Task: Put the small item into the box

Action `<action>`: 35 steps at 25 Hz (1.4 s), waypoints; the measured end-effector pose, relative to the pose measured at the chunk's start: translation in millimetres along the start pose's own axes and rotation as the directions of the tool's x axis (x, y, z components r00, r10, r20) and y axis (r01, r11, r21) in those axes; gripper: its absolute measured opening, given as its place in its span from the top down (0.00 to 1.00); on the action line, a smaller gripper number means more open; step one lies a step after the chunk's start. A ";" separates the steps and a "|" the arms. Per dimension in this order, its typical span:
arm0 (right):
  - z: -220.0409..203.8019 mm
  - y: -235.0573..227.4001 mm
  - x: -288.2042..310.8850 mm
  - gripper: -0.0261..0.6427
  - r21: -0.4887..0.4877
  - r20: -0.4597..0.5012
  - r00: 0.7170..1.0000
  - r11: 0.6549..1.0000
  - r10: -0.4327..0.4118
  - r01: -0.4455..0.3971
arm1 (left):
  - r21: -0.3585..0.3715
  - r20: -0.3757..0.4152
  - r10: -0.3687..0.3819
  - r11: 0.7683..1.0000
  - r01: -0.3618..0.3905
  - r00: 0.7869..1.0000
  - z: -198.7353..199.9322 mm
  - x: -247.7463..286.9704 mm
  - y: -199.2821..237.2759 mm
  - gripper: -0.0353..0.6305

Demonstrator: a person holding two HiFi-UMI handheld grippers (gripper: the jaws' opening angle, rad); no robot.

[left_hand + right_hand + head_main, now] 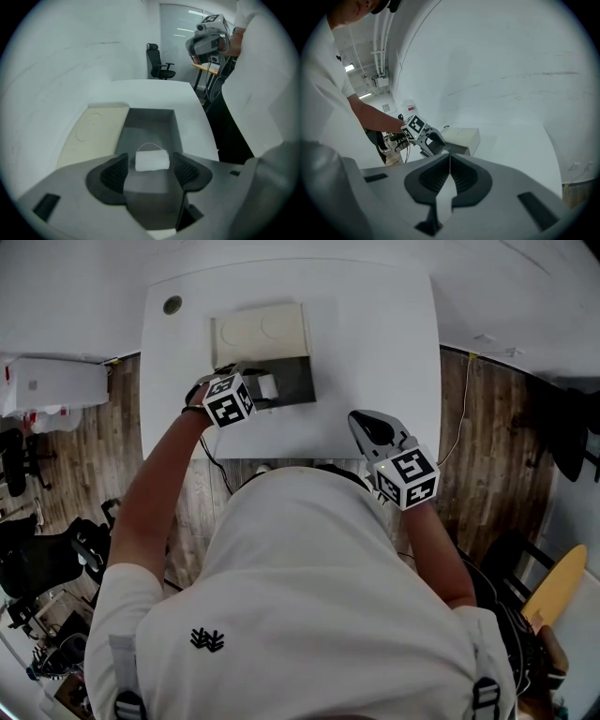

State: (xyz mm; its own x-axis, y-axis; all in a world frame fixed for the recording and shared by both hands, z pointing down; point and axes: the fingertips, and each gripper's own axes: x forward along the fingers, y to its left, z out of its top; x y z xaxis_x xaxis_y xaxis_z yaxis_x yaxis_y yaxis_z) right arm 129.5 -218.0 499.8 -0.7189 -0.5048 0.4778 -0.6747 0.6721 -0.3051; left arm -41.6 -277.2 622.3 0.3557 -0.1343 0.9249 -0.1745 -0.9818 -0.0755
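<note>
An open box stands on the white table (375, 343), with a grey tray (292, 379) and a cream lid (258, 334) folded back behind it. My left gripper (261, 387) hangs over the tray's near left part, shut on a small white item (267, 385). In the left gripper view that white item (152, 160), with a thin loop on top, sits between the left gripper's (151, 165) pads above the grey tray (150, 123), and the lid (96, 133) lies to its left. My right gripper (367, 425) is shut and holds nothing, near the table's front right; in the right gripper view the right gripper's (449, 176) jaws meet.
A round cable hole (172, 305) marks the table's far left corner. The person's body covers the front edge. Wooden floor, a dark office chair (37, 563) and a white unit (52, 385) lie to the left. The right gripper view shows the box (461, 137) and the left gripper (425, 137) ahead.
</note>
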 end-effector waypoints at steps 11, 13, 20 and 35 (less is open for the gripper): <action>3.3 52.0 14.6 0.94 -0.029 -0.001 1.000 0.999 -0.015 0.015 | -0.163 0.150 0.057 0.986 -0.032 0.987 -26.2 -43.8 -6.4 0.49; 3.7 57.9 17.7 0.94 -0.033 -0.003 1.000 0.999 -0.018 0.017 | -0.209 0.188 0.067 0.977 -0.026 0.980 -28.0 -52.7 -8.0 0.49; 6.0 77.7 26.1 0.94 -0.048 -0.003 1.000 0.999 -0.026 0.025 | -0.317 0.302 0.108 0.949 -0.008 0.947 -30.6 -80.7 -21.3 0.53; -5.5 145.1 40.7 0.94 -0.073 -0.003 0.999 0.996 -0.052 0.051 | -0.457 0.543 0.136 0.876 0.155 0.829 -53.6 -142.9 -97.6 0.94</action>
State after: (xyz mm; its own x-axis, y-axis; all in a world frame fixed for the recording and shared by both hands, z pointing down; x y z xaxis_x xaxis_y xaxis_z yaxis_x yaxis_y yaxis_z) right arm 3.3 -138.0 479.6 -0.6827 -0.5374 0.4952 -0.6967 0.6830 -0.2192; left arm -124.5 -155.0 517.5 0.7694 -0.3183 0.5538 -0.5172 -0.8192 0.2478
